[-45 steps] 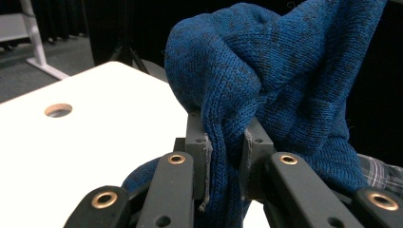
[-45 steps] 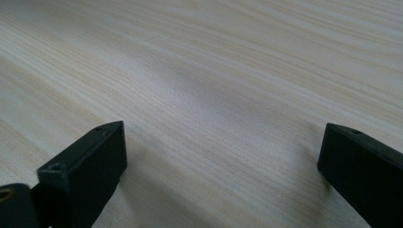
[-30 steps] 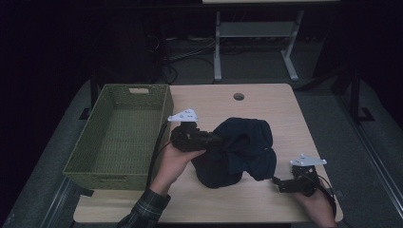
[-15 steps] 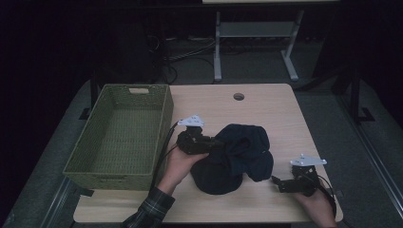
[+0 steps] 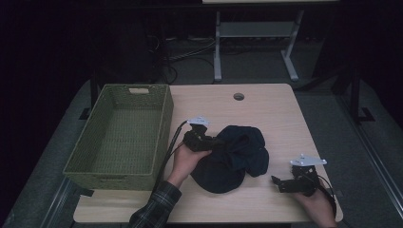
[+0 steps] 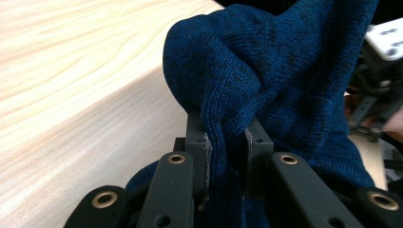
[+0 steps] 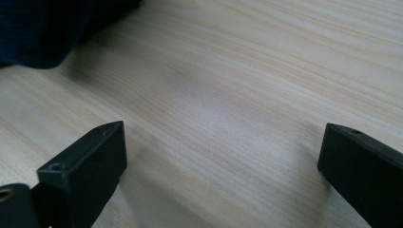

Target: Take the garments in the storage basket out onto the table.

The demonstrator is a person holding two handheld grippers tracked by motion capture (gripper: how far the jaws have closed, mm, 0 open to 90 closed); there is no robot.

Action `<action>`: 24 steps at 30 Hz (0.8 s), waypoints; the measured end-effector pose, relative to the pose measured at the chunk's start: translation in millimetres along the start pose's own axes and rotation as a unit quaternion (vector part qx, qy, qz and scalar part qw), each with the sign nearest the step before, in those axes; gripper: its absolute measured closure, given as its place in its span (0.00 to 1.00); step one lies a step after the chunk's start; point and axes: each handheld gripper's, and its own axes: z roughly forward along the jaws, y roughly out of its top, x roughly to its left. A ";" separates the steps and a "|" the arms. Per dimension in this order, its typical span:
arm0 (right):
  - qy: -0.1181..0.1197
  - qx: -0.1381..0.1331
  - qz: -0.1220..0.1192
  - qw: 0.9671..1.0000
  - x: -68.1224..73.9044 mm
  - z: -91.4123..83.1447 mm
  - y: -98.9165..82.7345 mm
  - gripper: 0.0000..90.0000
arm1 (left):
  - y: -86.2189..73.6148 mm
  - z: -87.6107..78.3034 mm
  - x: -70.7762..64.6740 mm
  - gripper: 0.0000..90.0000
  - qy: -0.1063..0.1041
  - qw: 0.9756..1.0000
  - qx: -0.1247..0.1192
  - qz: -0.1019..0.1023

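Left gripper (image 6: 227,161) pinching a fold of the dark blue knitted garment (image 5: 233,159); right gripper (image 7: 223,156) spread wide above the pale wooden table (image 5: 266,109).

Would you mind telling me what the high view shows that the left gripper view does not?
High view alone: the green basket, empty, left of the dark blue knit garment, and the right gripper resting apart from it. Left gripper view alone: the left gripper pinching a fold of the knit between its pads. Both: the garment bunched on the wooden table.
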 end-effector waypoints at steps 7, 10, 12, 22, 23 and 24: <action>0.000 0.000 0.000 1.000 0.0 0.0 0.0 0.02 | -3.9 11.8 12.3 0.85 0.022 1.000 0.014 -0.009; 0.000 0.000 0.000 1.000 0.0 0.0 0.0 0.02 | -5.0 14.4 16.2 0.82 0.031 0.999 0.018 -0.012; 0.000 0.000 0.000 1.000 0.0 0.0 0.0 0.02 | -5.7 15.4 18.1 0.78 0.039 0.999 0.020 -0.011; 0.000 0.000 0.000 1.000 0.0 0.0 0.0 0.02 | -0.1 1.9 16.9 0.40 0.073 0.997 0.010 0.004; 0.000 0.000 0.000 1.000 0.0 0.0 0.0 0.02 | 0.5 -0.6 16.5 0.37 0.074 0.997 0.009 0.005; 0.000 0.000 0.000 1.000 0.1 0.0 0.0 0.02 | 1.1 -5.1 15.2 0.33 0.077 0.997 0.008 0.008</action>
